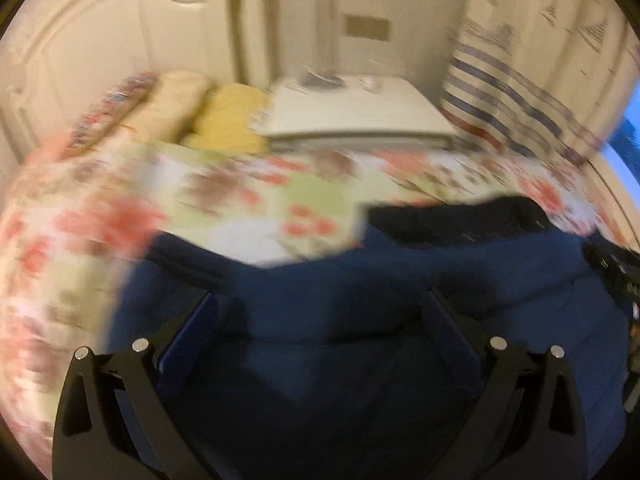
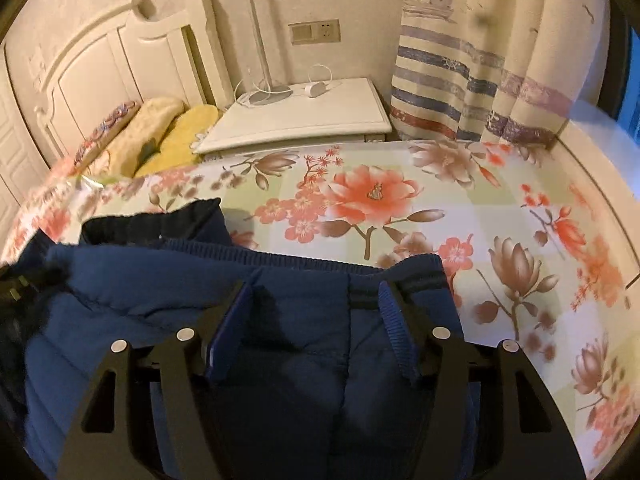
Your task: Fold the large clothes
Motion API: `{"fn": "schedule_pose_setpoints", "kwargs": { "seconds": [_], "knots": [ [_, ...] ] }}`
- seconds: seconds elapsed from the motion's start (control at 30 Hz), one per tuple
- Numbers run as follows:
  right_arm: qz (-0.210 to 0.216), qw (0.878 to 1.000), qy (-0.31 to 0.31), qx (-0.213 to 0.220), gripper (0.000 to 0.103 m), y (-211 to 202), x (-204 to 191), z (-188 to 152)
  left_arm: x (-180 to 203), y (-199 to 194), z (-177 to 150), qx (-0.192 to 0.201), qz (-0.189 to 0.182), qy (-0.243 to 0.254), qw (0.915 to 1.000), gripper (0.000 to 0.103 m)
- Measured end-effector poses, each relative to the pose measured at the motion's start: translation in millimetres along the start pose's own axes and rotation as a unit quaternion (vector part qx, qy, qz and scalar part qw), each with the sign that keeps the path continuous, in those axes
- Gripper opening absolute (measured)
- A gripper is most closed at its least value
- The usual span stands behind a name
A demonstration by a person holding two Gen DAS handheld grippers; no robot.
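Right gripper (image 2: pixel 316 308): jaws apart, nothing clamped, poised over ribbed hem of navy padded jacket (image 2: pixel 280 360), likely lining up next pinch. Left gripper (image 1: pixel 320 320): jaws apart, above same jacket. Jacket lies spread on floral bed (image 2: pixel 500 216), flat for folding.

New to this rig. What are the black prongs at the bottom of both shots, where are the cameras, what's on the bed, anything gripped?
No robot here: a person holds a two-finger gripper in each hand, each with a fisheye camera looking along its fingers. The prongs are those fingers. One shot is from the left gripper, blurred; the other from the right gripper. Both hover over a dark blue padded jacket lying on a floral bedsheet. Behind are pillows, a white nightstand and a striped curtain. Both grippers' jaws stand apart with the jacket between them; nothing looks pinched yet.
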State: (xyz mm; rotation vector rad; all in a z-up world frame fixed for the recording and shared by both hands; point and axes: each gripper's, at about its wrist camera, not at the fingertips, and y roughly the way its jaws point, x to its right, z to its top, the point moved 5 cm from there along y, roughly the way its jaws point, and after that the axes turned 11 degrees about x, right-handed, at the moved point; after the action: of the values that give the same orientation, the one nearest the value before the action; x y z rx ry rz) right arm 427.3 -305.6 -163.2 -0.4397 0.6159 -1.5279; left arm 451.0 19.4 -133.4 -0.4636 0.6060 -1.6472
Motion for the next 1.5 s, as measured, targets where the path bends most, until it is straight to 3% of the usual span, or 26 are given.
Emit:
{"fn": "schedule_pose_setpoints", "kwargs": {
  "seconds": [0.07, 0.13, 0.2, 0.4, 0.47, 0.57, 0.7, 0.77, 0.83, 1.0, 1.03, 1.1, 1.17, 1.27, 1.33, 1.37, 1.5],
  "knots": [
    [0.004, 1.000, 0.004, 0.003, 0.059, 0, 1, -1, -34, 0, 3, 0.007, 0.058, -0.002, 0.9983, 0.101],
    [0.009, 1.000, 0.011, 0.002, 0.059, 0, 4, -2, -54, 19, -11, -0.025, 0.080, 0.007, 0.9965, 0.097],
    [0.014, 1.000, 0.014, 0.002, 0.060, 1, 4, -2, -63, 34, -22, -0.059, 0.043, -0.034, 0.9968, 0.095],
    [0.009, 1.000, -0.003, -0.022, 0.063, 1, -2, 3, -58, 24, -17, -0.031, 0.088, -0.004, 0.9956, 0.095],
    [-0.036, 0.999, -0.026, 0.004, 0.066, -18, -13, 17, -58, 23, -16, -0.028, 0.090, -0.005, 0.9955, 0.095],
    [0.002, 0.996, -0.079, 0.039, 0.066, -41, -63, 31, -57, 21, -16, -0.030, 0.090, -0.008, 0.9954, 0.095],
    [0.073, 0.977, -0.202, 0.013, 0.066, -31, -166, 20, -57, 20, -17, -0.031, 0.095, -0.005, 0.9950, 0.095],
    [0.066, 0.961, -0.267, -0.005, 0.066, -8, -205, 2, -58, 20, -17, -0.031, 0.098, -0.007, 0.9946, 0.095],
    [0.061, 0.952, -0.297, -0.032, 0.066, 12, -218, -15, -60, 21, -18, -0.029, 0.099, -0.013, 0.9946, 0.096],
    [0.107, 0.970, -0.214, -0.050, 0.065, 16, -184, -5, -62, 23, -19, -0.038, 0.094, -0.022, 0.9946, 0.096],
    [0.100, 0.972, -0.207, -0.039, 0.065, 10, -176, 0, -62, 23, -19, -0.037, 0.095, -0.021, 0.9945, 0.096],
    [0.045, 0.980, -0.196, -0.004, 0.065, -3, -147, 13, -62, 22, -19, -0.036, 0.098, -0.020, 0.9943, 0.096],
    [-0.010, 0.986, -0.165, 0.016, 0.073, -10, -99, 22, -61, 22, -19, -0.035, 0.098, -0.021, 0.9943, 0.096],
    [-0.023, 0.996, -0.080, -0.013, 0.074, 1, -28, 14, -60, 21, -19, -0.035, 0.093, -0.023, 0.9948, 0.097],
    [0.049, 0.998, 0.011, -0.024, 0.073, 10, 6, 2, -60, 22, -20, -0.038, 0.092, -0.022, 0.9948, 0.097],
    [0.057, 0.998, 0.031, -0.019, 0.073, 10, 12, 1, -59, 22, -20, -0.038, 0.094, -0.022, 0.9946, 0.097],
    [0.024, 0.999, -0.014, -0.017, 0.074, 13, -1, -1, -62, 23, -20, -0.040, 0.092, -0.030, 0.9945, 0.097]
  ]
}}
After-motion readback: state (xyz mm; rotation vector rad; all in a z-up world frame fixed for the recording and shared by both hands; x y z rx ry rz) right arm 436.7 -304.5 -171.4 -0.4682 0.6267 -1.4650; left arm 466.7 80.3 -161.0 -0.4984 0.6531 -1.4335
